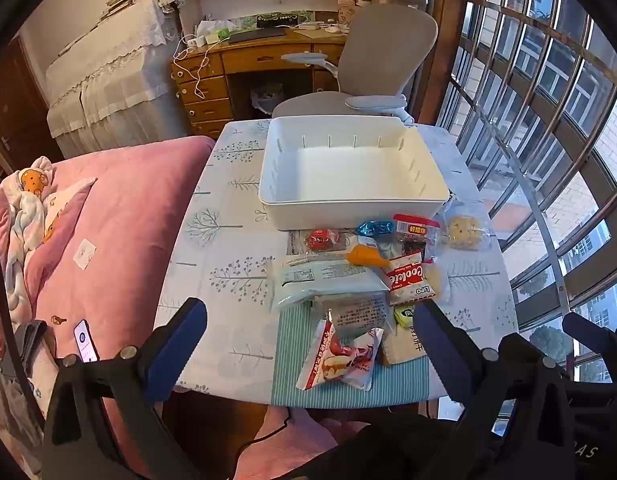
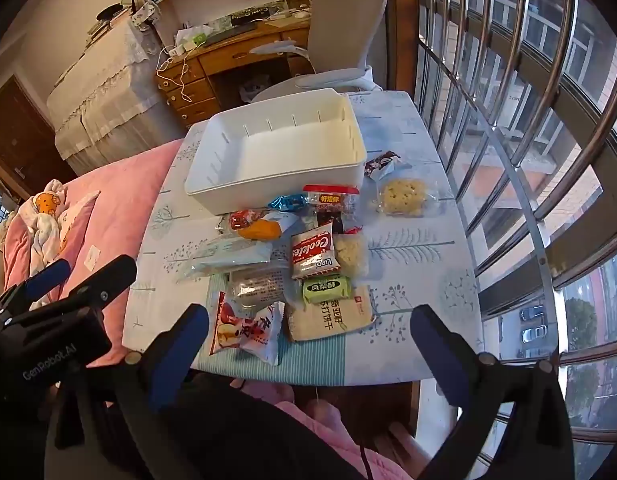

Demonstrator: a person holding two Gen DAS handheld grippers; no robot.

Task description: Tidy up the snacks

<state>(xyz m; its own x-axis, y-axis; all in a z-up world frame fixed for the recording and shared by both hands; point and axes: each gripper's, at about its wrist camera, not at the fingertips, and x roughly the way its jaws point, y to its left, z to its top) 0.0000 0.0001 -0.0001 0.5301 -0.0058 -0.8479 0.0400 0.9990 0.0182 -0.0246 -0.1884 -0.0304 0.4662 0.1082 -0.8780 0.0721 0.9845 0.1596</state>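
Note:
An empty white bin stands at the far side of the small table. Several snack packets lie in a heap in front of it: a red-and-white Coolie biscuit pack, a pale blue pouch, a red-and-white packet nearest me, a green sweet, a cream cracker pack and a clear bag with a round cracker. My left gripper and my right gripper hover open above the table's near edge, holding nothing.
The table wears a tree-print cloth. A pink bed with a phone lies left of it. Barred windows close in the right side. A grey office chair and a wooden desk stand behind the table.

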